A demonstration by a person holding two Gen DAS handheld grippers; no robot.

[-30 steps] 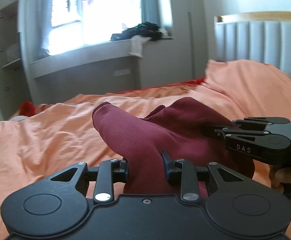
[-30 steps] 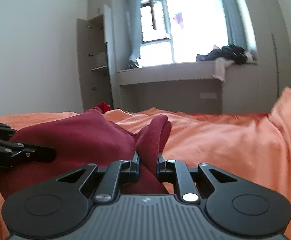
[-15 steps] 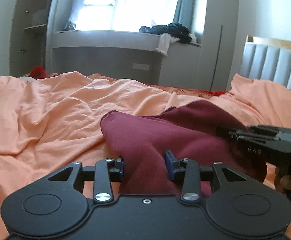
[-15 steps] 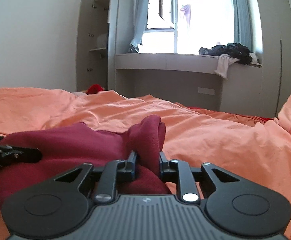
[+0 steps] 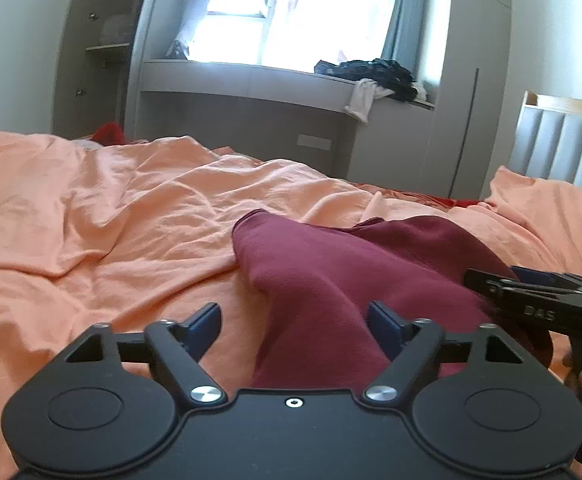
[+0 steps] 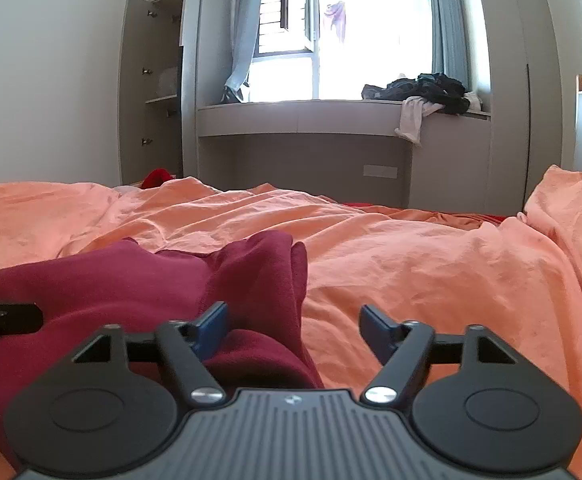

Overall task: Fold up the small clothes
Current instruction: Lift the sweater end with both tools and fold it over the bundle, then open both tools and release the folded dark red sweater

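Observation:
A dark red garment (image 5: 351, 280) lies bunched on the orange bed sheet (image 5: 111, 220). My left gripper (image 5: 295, 320) is open, with a fold of the garment lying loose between its blue pads. My right gripper (image 6: 293, 322) is open too; the garment (image 6: 139, 276) lies by its left finger (image 6: 211, 326) and spreads to the left. The right gripper also shows in the left wrist view (image 5: 539, 300), at the garment's right side. The left gripper's tip shows in the right wrist view (image 6: 7, 314).
The bed's padded headboard (image 5: 563, 148) is at the right. A grey window bench (image 6: 311, 120) with a pile of dark clothes (image 6: 423, 88) runs behind the bed. An open cupboard (image 6: 155, 92) stands at the left. A red item (image 6: 157, 178) lies beyond the bed's far edge.
Both grippers have opened and let go of the red garment. It has come down from its lifted position and now rests on the sheet.

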